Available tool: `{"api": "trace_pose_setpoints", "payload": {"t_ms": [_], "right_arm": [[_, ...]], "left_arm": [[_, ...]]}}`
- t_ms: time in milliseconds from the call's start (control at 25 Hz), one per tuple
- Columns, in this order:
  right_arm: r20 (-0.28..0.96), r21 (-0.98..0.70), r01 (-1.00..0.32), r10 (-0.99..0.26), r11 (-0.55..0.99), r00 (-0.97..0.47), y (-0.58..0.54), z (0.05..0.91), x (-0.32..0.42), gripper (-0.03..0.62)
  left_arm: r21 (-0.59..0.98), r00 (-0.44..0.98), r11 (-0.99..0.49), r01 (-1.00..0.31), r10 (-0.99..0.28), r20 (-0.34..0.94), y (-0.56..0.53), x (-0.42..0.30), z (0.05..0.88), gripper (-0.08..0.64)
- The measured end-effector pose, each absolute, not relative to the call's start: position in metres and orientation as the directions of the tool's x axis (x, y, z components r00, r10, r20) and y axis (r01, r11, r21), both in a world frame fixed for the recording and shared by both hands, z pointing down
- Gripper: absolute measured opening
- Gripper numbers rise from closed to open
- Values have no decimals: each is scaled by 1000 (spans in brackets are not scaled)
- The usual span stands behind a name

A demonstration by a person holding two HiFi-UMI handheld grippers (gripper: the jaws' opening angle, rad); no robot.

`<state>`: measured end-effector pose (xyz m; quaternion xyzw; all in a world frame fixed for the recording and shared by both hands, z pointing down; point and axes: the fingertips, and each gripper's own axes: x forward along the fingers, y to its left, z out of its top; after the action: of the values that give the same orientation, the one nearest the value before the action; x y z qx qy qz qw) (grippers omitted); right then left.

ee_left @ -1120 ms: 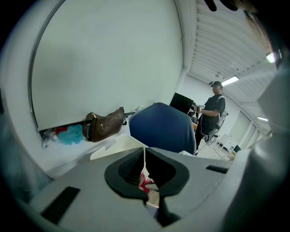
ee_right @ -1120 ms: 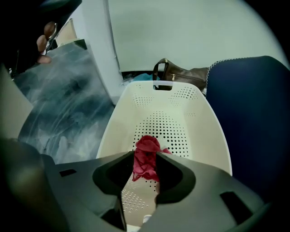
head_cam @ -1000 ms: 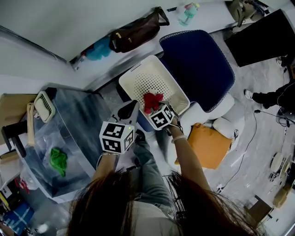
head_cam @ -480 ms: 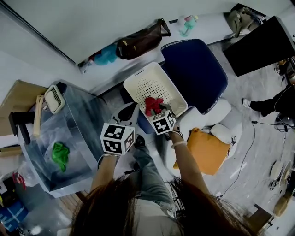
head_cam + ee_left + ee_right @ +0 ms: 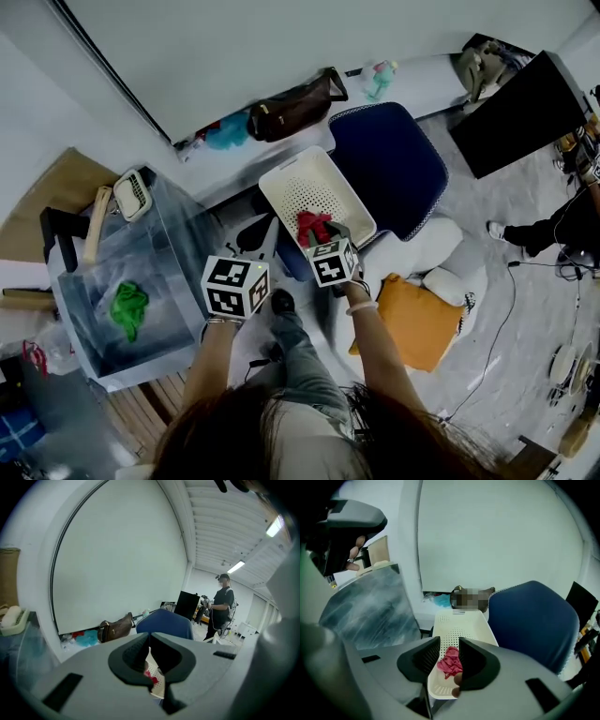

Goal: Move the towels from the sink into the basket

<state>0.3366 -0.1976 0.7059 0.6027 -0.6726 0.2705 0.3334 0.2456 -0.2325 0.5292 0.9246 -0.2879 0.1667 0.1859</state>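
Note:
A red towel [image 5: 312, 225] lies crumpled in the white perforated basket [image 5: 281, 183] on the floor. A green towel [image 5: 128, 307] lies in the clear-walled sink [image 5: 169, 244] at the left. My right gripper [image 5: 328, 232] hangs above the basket. Its jaws have just been closing but stand apart with nothing between them. In the right gripper view the red towel [image 5: 451, 662] shows below the gap of that gripper [image 5: 449, 648]. My left gripper [image 5: 258, 234] hovers between sink and basket. In its own view its jaws [image 5: 149, 637] meet at the tips and hold nothing.
A blue office chair [image 5: 389, 164] stands right behind the basket, an orange cushion [image 5: 412, 314] to its right. A brown bag [image 5: 295, 103] and a teal cloth [image 5: 228, 134] lie along the wall. A white rack [image 5: 134, 192] sits on the sink's corner. A person [image 5: 224, 606] stands far off.
Both grippers have lifted up and away from the basket. The red towel stays lying in the basket, and the green towel has not moved in the sink.

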Motion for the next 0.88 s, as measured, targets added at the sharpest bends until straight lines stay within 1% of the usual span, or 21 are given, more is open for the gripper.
{"api": "trace_pose_setpoints", "payload": {"t_ms": [120, 880], "right_arm": [[754, 40, -993, -655, 113, -44, -194, 688, 334, 138], [605, 65, -996, -796, 64, -12, -156, 572, 298, 70]], "left_arm": [[236, 774, -762, -603, -488, 404, -227, 238, 516, 15], [161, 756, -751, -640, -578, 306, -174, 193, 433, 15]]}}
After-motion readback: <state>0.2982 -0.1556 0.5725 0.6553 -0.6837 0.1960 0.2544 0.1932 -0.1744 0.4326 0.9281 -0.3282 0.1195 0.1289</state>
